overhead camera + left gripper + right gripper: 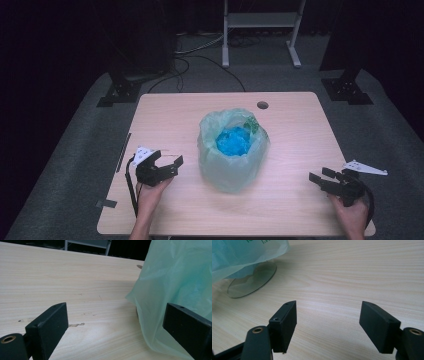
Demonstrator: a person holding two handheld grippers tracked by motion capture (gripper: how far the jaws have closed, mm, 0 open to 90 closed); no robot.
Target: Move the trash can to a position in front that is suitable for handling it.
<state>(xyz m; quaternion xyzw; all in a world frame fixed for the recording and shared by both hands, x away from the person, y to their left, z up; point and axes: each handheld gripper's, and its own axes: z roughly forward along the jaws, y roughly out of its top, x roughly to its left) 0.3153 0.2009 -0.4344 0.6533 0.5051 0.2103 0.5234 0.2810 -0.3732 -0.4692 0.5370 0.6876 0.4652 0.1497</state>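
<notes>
I see one green bag (232, 155) standing on the tabletop (175, 112), its mouth open upward, with one mass of blue stuff (233, 142) inside it. It sits between my two claws.

My left claw (172, 161) hangs just above the tabletop with its jaws spread wide and nothing between them. In the left gripper view the bag (175, 290) is just beside that claw (115, 322), ahead and toward its right jaw; the film bulges close to that jaw, but I cannot tell whether they touch.

My right claw (320, 176) is also spread wide and holds nothing. The bag is well apart from it, off past its jaw tips toward the left claw. In the right gripper view the bag (242, 255) lies ahead and to the left of this claw (328, 317), and one round glassy base (253, 280) shows under the bag's lower edge, flat on the tabletop (362, 270).

I count one round hole (262, 105) in the tabletop beyond the bag, on the side away from both claws.
</notes>
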